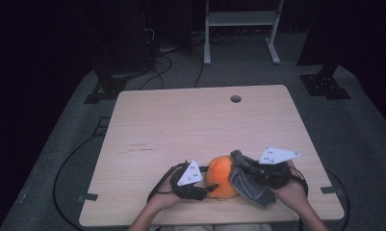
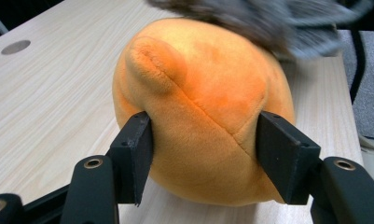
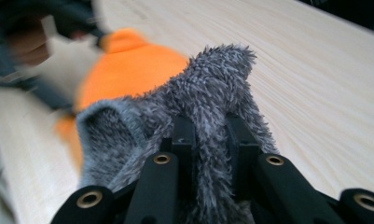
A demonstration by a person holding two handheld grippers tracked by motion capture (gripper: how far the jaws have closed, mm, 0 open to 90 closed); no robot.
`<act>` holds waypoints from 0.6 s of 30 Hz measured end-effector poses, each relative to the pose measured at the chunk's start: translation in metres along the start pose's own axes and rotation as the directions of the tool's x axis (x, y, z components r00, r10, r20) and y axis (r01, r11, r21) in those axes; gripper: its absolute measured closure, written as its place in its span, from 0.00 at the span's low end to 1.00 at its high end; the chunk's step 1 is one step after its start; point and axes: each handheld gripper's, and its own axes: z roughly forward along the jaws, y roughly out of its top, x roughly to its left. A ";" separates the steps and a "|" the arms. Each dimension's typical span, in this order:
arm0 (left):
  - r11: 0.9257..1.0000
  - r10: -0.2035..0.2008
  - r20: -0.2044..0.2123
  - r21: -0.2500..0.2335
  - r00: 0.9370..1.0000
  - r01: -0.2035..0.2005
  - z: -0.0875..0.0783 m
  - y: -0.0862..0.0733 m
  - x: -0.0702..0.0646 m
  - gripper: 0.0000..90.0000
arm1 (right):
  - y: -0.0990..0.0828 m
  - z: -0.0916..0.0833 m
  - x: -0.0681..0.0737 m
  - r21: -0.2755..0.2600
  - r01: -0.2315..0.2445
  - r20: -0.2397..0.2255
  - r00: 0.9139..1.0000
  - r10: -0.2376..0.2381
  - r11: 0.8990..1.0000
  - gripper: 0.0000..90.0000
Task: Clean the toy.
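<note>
We see the orange plush ball [image 1: 221,179] sitting on the wooden surface [image 1: 181,125] close to its near edge, with a grey fuzzy cloth [image 1: 248,185] draped against its right side. Our left gripper [image 2: 205,154] has its fingers part-way closed and pressing the ball's two flanks, while our right gripper [image 3: 212,140] has its fingers pinched tight on a fold of the cloth. Beyond the ball the surface lies bare up to the round hole [image 1: 236,98] near the far edge
</note>
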 end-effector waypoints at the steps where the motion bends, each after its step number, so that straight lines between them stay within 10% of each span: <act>1: 1.000 0.001 -0.001 0.000 1.000 -0.001 0.000 0.000 0.000 0.43 | 0.001 -0.001 0.006 -0.002 0.024 -0.002 1.000 -0.024 1.000 0.84; 8: 0.999 -0.017 0.008 -0.044 1.000 0.018 -0.006 0.003 0.005 0.38 | -0.007 0.010 0.004 0.001 0.040 0.026 0.999 -0.040 0.999 0.83; 18: 0.998 0.006 -0.027 -0.063 1.000 -0.008 -0.007 0.004 0.004 0.56 | -0.014 0.018 -0.010 -0.030 0.005 0.047 0.999 -0.004 1.000 0.81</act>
